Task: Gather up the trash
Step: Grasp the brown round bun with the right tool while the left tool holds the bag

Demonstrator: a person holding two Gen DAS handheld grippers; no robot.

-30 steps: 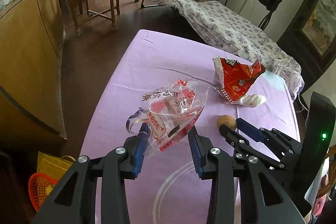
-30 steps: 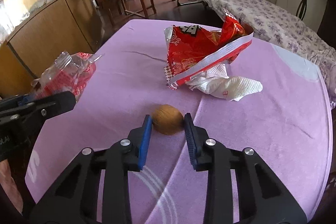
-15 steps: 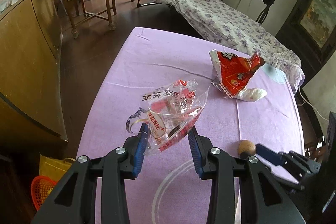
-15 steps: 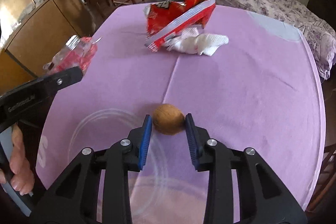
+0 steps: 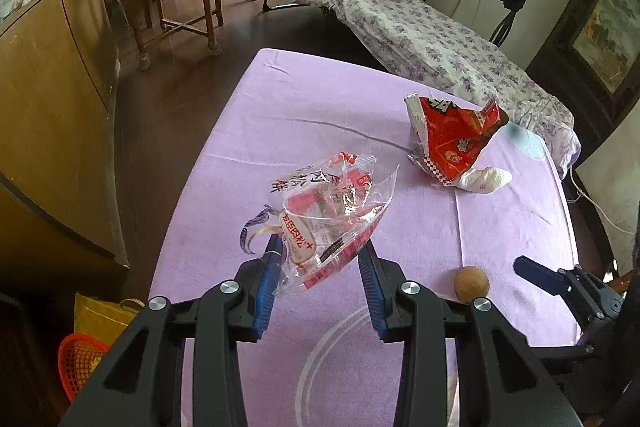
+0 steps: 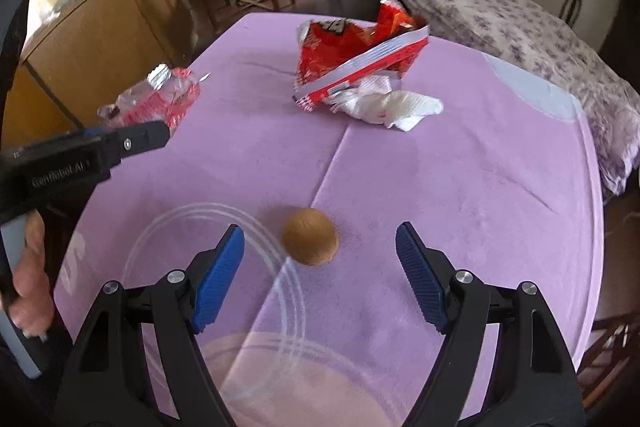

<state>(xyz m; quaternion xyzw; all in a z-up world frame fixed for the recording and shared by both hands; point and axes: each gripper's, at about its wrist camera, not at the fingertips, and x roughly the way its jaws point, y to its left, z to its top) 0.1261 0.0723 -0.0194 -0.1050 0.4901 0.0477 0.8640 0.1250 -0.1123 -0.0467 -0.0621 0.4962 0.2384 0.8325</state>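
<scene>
On the purple tablecloth (image 6: 460,187), a brown nut (image 6: 310,242) lies between the spread-open right gripper (image 6: 320,267); a clear wrapper (image 5: 328,215) is clamped by the left gripper (image 5: 318,283). A red bag (image 6: 352,55) gapes beyond.

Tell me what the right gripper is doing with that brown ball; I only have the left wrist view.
Observer: The right gripper is open. Its blue pads are spread wide either side of the brown ball and do not touch it.
Operator: Report what lies beyond the ball.
Observer: The red snack bag turns its silver-striped open edge this way, with the crumpled tissue lying against it.
Operator: Check my left gripper from that side.
Observer: A hand grips its handle, and the clear wrapper sticks out past its tip.
</scene>
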